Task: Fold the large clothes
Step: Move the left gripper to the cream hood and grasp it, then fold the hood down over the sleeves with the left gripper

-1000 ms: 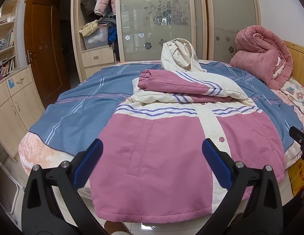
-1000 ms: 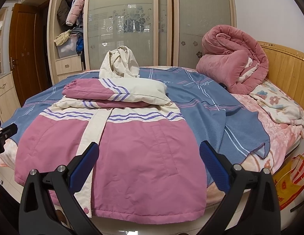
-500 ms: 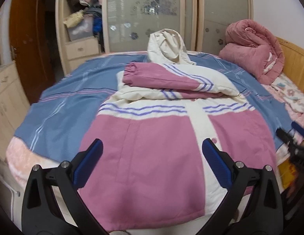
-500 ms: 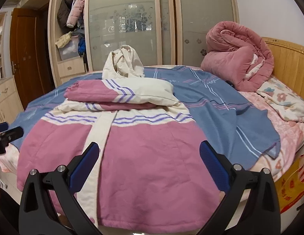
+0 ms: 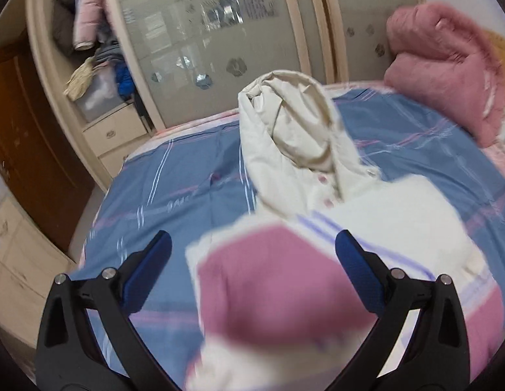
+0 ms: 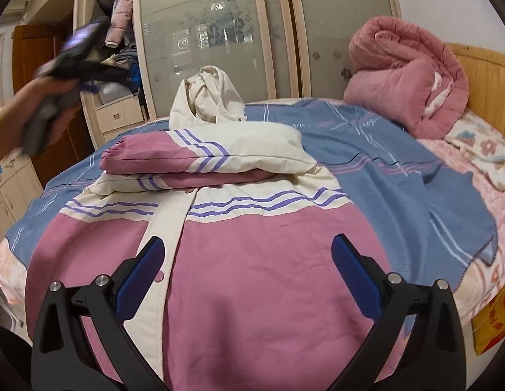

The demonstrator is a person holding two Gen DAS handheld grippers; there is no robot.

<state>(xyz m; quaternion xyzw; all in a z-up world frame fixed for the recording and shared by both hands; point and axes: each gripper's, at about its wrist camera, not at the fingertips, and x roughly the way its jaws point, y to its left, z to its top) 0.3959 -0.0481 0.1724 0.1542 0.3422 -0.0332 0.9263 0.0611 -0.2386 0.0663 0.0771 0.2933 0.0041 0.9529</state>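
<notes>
Your pink-and-cream hooded jacket (image 6: pixel 239 244) lies front-up on the blue bedsheet (image 6: pixel 382 169) of the bed, its two sleeves (image 6: pixel 200 159) folded across the chest in a stack, the cream hood (image 6: pixel 207 97) standing bunched at the far end and the pink hem nearest you. Compared with half a second ago, your left gripper (image 5: pixel 252 254) has risen and advanced from the hem to above the folded sleeves, facing the hood, with its view motion-blurred and its jaws apart, holding nothing. Your right gripper (image 6: pixel 242 260) remains over the lower front panel, jaws also apart and empty, and now sees your left hand (image 6: pixel 40 104) raised at upper left.
</notes>
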